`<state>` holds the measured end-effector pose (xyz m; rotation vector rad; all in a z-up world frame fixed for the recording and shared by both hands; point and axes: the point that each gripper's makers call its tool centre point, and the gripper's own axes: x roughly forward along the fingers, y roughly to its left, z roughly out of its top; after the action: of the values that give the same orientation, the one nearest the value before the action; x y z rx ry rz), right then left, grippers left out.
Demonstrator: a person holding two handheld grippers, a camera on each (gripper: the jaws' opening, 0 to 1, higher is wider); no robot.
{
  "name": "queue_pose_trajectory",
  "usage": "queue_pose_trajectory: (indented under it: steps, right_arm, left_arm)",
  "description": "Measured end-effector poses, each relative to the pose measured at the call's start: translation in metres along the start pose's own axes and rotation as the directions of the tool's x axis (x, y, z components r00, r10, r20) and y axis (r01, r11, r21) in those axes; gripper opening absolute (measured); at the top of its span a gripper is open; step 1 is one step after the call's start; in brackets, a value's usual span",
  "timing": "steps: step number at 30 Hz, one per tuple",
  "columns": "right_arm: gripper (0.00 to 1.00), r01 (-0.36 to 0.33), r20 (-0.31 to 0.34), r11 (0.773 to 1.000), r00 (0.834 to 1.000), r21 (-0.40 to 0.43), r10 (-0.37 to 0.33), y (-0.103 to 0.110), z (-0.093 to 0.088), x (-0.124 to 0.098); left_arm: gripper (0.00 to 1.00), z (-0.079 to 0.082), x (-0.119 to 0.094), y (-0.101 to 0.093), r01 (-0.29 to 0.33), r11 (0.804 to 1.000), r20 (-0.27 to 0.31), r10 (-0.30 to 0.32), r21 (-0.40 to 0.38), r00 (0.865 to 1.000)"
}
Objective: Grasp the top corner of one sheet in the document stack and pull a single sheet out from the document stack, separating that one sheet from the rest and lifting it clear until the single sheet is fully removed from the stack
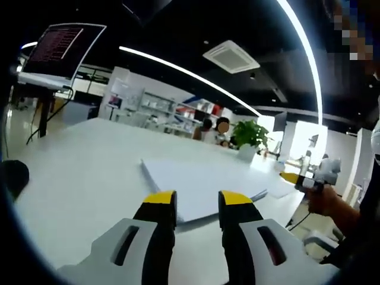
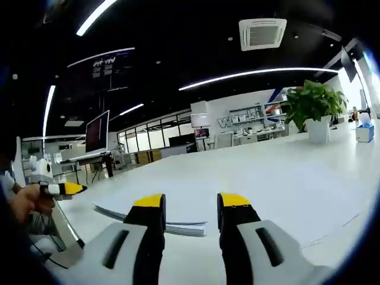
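Spanning both views, the white table (image 1: 89,172) carries the document stack (image 1: 202,184) out on its flat top, with bare surface on all sides of the paper. From the left gripper view the stack reads as a broad pale sheet area seen from above, its near edge just beyond the yellow jaw tips and a few sheet corners fanned slightly at its right side. From the right gripper view the same stack (image 2: 178,227) shows edge-on, a thin grey-white band of layered sheets lying low on the table, partly hidden behind the jaws.

A potted plant (image 1: 249,138) stands past the far edge of the stack in the left gripper view; in the right gripper view it (image 2: 313,107) sits well apart, far across open tabletop. A laptop (image 1: 59,50) on a stand rises at the table's far left.

Left gripper (image 1: 197,203) has its jaws parted, holding nothing, just short of the stack's near edge. Right gripper (image 2: 190,206) likewise stands with jaws apart and empty, close before the stack's edge. Each gripper appears at the other view's margin, held in a hand (image 1: 325,199).
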<state>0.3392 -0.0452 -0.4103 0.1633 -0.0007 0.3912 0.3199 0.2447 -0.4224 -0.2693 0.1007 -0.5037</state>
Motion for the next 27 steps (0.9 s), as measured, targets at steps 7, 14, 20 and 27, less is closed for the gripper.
queue_pose_trajectory:
  steps: [7,14,20,27]
  right_arm:
    - [0.34,-0.039,-0.022,0.998,0.999,-0.052,0.038,0.019,-0.007,0.013]
    - [0.33,-0.033,-0.035,0.998,0.999,-0.057,0.031,0.015,-0.012,0.015]
    - [0.33,-0.018,-0.058,0.998,0.998,-0.063,0.014,0.008,-0.017,0.014]
    - [0.33,-0.018,-0.037,0.995,0.999,-0.097,0.014,0.005,-0.006,0.018]
  left_arm:
    - [0.29,0.002,-0.005,0.003,-0.006,1.000,0.005,0.006,0.001,1.000]
    - [0.29,0.007,-0.008,0.005,-0.019,1.000,0.014,0.019,0.012,1.000]
    - [0.29,0.008,-0.012,0.005,-0.028,0.999,0.024,0.028,0.020,0.999]
    - [0.43,0.005,-0.013,-0.002,-0.004,0.999,0.041,0.001,0.054,0.999]
